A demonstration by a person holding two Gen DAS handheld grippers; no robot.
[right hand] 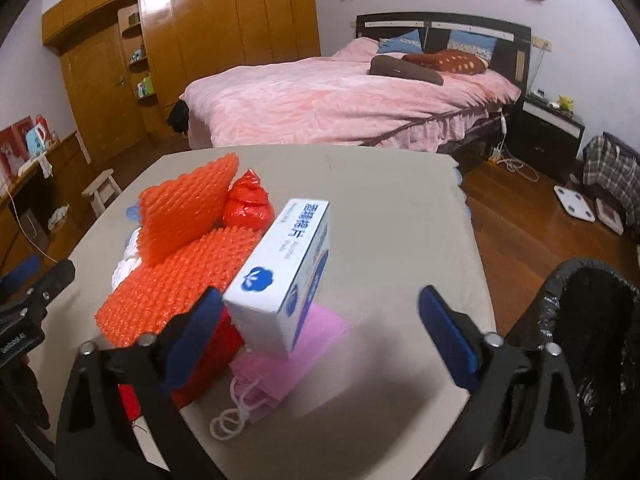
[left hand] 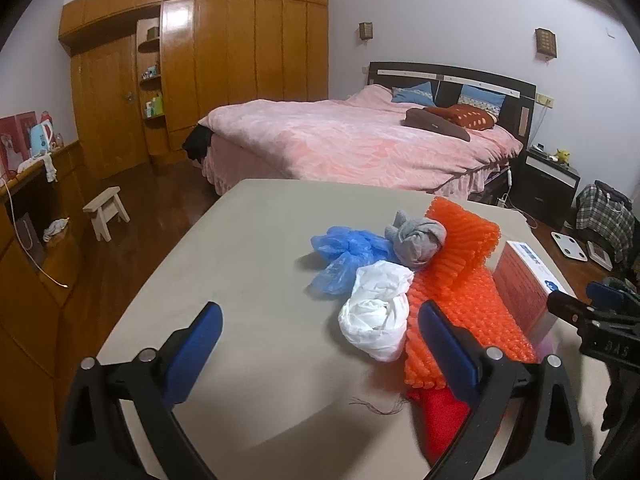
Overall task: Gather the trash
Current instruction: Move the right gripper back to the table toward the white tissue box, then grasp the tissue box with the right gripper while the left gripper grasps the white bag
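Observation:
Trash lies on a beige table (left hand: 240, 240): a blue plastic bag (left hand: 344, 256), a white plastic bag (left hand: 376, 312), a grey cloth wad (left hand: 416, 240), orange bubble wrap (left hand: 460, 264) and a white and blue box (left hand: 528, 280). My left gripper (left hand: 320, 340) is open, just short of the white bag. In the right wrist view the box (right hand: 288, 276) rests on a pink face mask (right hand: 296, 356), beside the bubble wrap (right hand: 184, 264) and a red bag (right hand: 246, 200). My right gripper (right hand: 320, 332) is open with the box between its fingers, nearer the left one.
A bin lined with a black bag (right hand: 580, 320) stands off the table's right edge. A pink bed (left hand: 360, 140) is beyond the table, a small stool (left hand: 106, 208) on the wooden floor at left, wardrobes behind.

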